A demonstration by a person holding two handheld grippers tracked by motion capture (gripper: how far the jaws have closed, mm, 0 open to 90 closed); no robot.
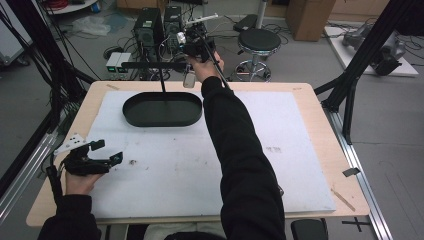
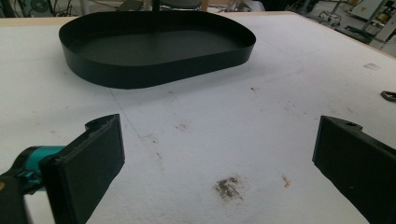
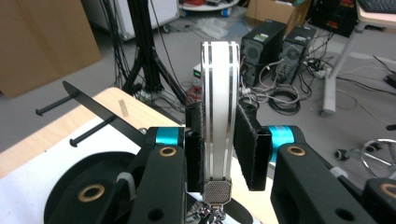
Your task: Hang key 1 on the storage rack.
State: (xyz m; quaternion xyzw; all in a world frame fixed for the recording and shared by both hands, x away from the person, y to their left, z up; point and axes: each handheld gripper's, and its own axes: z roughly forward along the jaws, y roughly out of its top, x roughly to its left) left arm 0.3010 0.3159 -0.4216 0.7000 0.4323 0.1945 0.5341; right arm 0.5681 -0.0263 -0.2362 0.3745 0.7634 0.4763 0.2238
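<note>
A black oval tray (image 1: 162, 122) lies at the far left of the white mat (image 1: 280, 130), with a thin post (image 1: 162, 82) rising from it to a black crossbar (image 1: 150, 65). My right gripper (image 1: 192, 47) is raised beyond the table's far edge, beside that bar, shut on a white band (image 3: 219, 107) with silver stripes and a metal mesh end. The band (image 1: 189, 79) hangs below the jaws. In the right gripper view the crossbar (image 3: 95, 109) with two pegs lies left of my right gripper (image 3: 222, 126). My left gripper (image 1: 107, 150) rests open near the mat's left edge, nothing between its pads (image 2: 88, 158), facing the tray (image 2: 154, 74).
Computer towers (image 1: 150, 25), cables and a round stool (image 1: 260, 42) stand on the floor behind the table. Black frame struts (image 1: 350, 95) rise at the right edge. A small dark item (image 2: 388, 95) lies on the mat, and stains (image 2: 229, 186) mark the surface.
</note>
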